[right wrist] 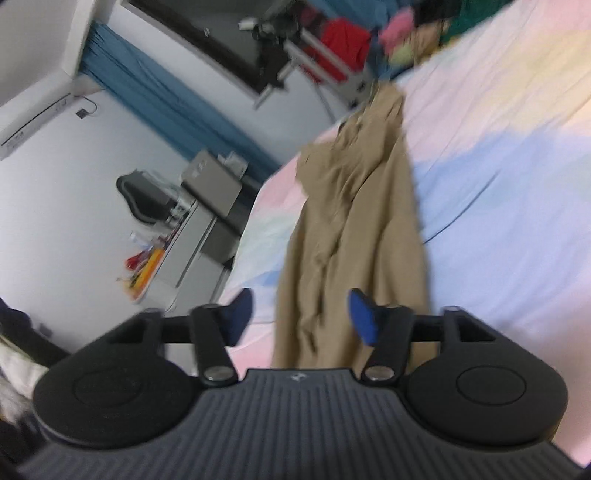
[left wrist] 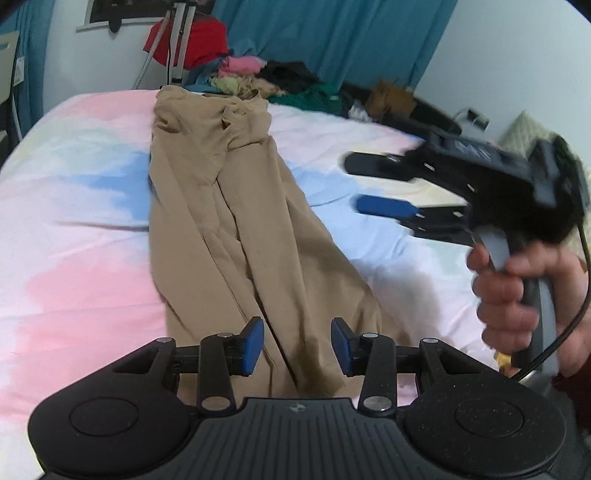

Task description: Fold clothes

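Observation:
A tan garment (left wrist: 236, 229) lies in a long narrow strip on the pastel bedsheet (left wrist: 74, 240), running from the near edge toward the far side. My left gripper (left wrist: 297, 345) is open just above its near end, blue pads on either side of a central crease. In the left wrist view the right gripper (left wrist: 356, 182) hovers open above the sheet to the right of the garment, held by a hand (left wrist: 513, 291). In the right wrist view the tan garment (right wrist: 354, 229) runs between the open fingers of the right gripper (right wrist: 301, 314), which holds nothing. That view is tilted and blurred.
A heap of mixed clothes (left wrist: 280, 81), red, pink, green and black, lies along the bed's far edge by blue curtains (left wrist: 332, 33). A metal stand (left wrist: 177, 44) is behind it. A grey cabinet (right wrist: 199, 221) and wall air conditioner (right wrist: 33, 118) stand beside the bed.

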`<state>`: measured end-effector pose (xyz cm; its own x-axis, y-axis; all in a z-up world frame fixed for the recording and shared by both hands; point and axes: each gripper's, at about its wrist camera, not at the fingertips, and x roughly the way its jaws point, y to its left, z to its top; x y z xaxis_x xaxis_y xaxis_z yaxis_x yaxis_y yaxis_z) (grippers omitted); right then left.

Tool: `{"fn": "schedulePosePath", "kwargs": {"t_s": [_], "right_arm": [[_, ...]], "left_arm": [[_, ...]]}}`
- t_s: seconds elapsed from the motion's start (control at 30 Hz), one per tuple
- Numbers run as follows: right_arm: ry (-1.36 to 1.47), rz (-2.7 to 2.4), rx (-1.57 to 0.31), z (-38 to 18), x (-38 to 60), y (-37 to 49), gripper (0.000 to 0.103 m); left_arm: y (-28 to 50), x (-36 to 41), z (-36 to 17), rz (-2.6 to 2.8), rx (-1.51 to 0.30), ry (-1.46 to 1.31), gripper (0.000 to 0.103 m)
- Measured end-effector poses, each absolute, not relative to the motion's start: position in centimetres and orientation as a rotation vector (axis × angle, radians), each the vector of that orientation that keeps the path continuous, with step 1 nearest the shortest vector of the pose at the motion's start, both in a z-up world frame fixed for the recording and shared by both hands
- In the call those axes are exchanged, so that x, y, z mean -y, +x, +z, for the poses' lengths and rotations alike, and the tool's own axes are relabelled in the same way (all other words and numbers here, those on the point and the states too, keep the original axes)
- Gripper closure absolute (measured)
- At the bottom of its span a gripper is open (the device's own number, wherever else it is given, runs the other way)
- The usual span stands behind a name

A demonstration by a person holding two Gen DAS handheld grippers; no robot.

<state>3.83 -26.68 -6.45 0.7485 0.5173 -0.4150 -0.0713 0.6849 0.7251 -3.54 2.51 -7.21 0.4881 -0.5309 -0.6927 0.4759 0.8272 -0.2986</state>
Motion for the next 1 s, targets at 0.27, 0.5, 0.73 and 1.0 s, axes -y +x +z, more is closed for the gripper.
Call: {"fn": "schedulePosePath", "kwargs": {"t_s": [0.27,0.5,0.73,1.0], "right_arm": [[0.750,0.486,-0.772,-10.0,21.1,12.4,0.067],[0.576,0.466,-0.777,-13.1,17.7,13.4,0.089],[0.605,0.420,-0.705,-11.6,19.0,13.0,0.097],[0.533,0.318,-0.718,-10.4,20.8,12.3,0.094]], "left_arm": [[-1.4,-6.9,-7.1,-0.410,-0.783,-0.228,0.051],[-0.3,-7.3,-7.0,-0.250,-0.745,-0.175,0.049],[0.9,-8.2,-8.2,-0.243,-0.788,-0.235,0.049],[0.8,-7.5,-8.3,-0.279,-0.805,-0.212,0.047]]}}
